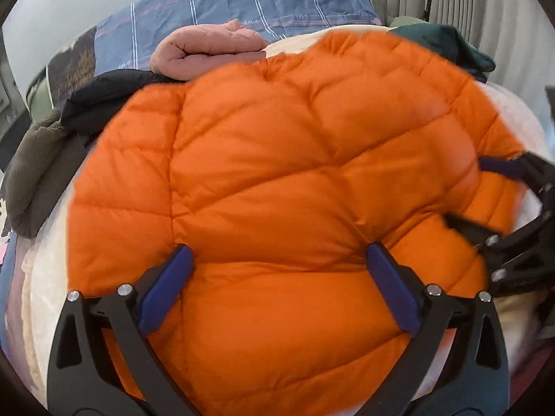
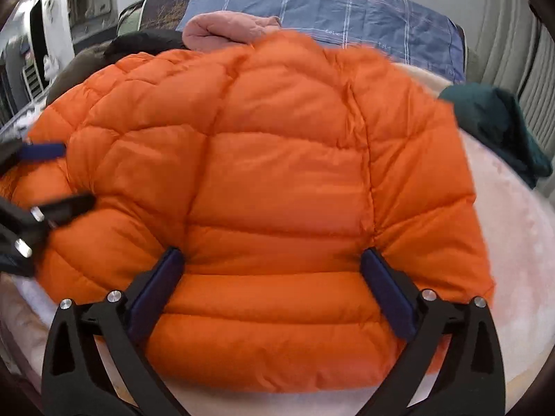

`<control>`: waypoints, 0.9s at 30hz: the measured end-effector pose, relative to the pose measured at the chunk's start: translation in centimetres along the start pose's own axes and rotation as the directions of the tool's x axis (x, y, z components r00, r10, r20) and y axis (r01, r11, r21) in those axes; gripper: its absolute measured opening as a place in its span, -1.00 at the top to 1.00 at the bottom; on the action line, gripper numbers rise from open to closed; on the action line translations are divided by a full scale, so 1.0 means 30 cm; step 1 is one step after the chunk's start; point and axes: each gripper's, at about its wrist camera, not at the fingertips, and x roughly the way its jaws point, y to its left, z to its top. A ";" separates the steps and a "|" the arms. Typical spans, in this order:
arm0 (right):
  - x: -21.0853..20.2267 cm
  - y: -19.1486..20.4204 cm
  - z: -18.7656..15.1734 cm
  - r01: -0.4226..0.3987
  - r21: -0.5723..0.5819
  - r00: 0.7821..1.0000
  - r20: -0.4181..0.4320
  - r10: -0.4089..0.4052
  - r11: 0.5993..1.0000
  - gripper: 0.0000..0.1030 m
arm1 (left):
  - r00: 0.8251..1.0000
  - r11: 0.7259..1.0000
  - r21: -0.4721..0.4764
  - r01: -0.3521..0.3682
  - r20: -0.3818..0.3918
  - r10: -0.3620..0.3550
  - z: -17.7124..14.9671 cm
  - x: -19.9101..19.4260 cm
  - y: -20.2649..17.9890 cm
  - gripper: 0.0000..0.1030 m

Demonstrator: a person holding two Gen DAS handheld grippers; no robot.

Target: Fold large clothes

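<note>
Left wrist view: left gripper (image 1: 277,270) spread wide, blue-padded fingers (image 1: 166,287) pressed down on the puffy orange quilted down jacket (image 1: 277,159), one on each side of a bulge of fabric, not pinched shut on it. Jacket lies spread over a cream fleece blanket (image 1: 41,277) on the bed. Right gripper (image 1: 499,201) shows at right edge, also wide open, fingers on the jacket's side edge. Right wrist view: right gripper (image 2: 272,274) open wide over the jacket's hem edge, fingers (image 2: 385,287) touching fabric. Bare blanket to the right of the jacket (image 2: 520,260) and below the hem. Far edge crowded: rolled pink padded garment (image 1: 208,48), black garment (image 1: 114,93) and grey-brown fleece garment (image 1: 31,180) at left, dark green garment (image 2: 499,121) at right, blue plaid bedsheet (image 1: 263,0) behind. Blur along jacket edges.
</note>
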 end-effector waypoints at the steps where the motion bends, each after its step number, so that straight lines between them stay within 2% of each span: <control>1: -0.004 -0.002 0.009 -0.003 0.002 1.000 -0.006 0.003 1.000 -0.97 | 1.000 1.000 -0.009 -0.008 0.003 0.008 0.000 -0.004 -0.005 -0.96; 4: -0.062 -0.018 0.036 0.013 0.028 1.000 0.008 -0.014 1.000 -0.96 | 1.000 0.999 -0.044 0.023 0.022 -0.022 0.016 -0.083 0.003 -0.93; 5: -0.109 -0.024 0.047 0.027 0.027 0.998 0.048 -0.029 0.999 -0.96 | 0.998 0.997 -0.063 0.036 0.054 -0.033 0.016 -0.133 0.028 -0.93; 8: -0.212 -0.006 0.059 0.027 -0.012 0.986 0.164 -0.025 1.000 -0.96 | 0.991 0.990 -0.138 0.018 0.130 0.000 0.007 -0.232 0.134 -0.95; 10: -0.244 0.018 0.073 -0.008 -0.045 0.978 0.207 0.017 0.999 -0.96 | 0.988 0.977 -0.215 -0.002 0.153 0.036 -0.014 -0.264 0.239 -0.95; 11: -0.240 0.029 0.081 -0.017 -0.052 0.978 0.205 0.028 0.998 -0.96 | 0.988 0.969 -0.246 -0.020 0.142 0.057 -0.029 -0.264 0.274 -0.95; 13: -0.219 0.054 0.089 -0.027 -0.048 0.982 0.184 0.036 0.998 -0.96 | 0.992 0.942 -0.328 -0.073 0.073 0.103 -0.065 -0.233 0.359 -0.95; 16: -0.201 0.065 0.101 -0.097 -0.021 0.981 0.167 0.099 0.995 -0.96 | 0.996 0.919 -0.392 -0.052 0.047 0.076 -0.122 -0.229 0.407 -0.94; 20: -0.189 0.084 0.096 -0.116 -0.012 0.981 0.155 0.116 0.993 -0.92 | 0.998 0.922 -0.386 -0.033 0.042 0.053 -0.154 -0.212 0.411 -0.94; 27: -0.177 0.101 0.132 -0.104 -0.031 0.987 0.121 0.107 0.994 -0.67 | 0.997 0.914 -0.405 0.029 0.072 0.000 -0.194 -0.196 0.411 -0.95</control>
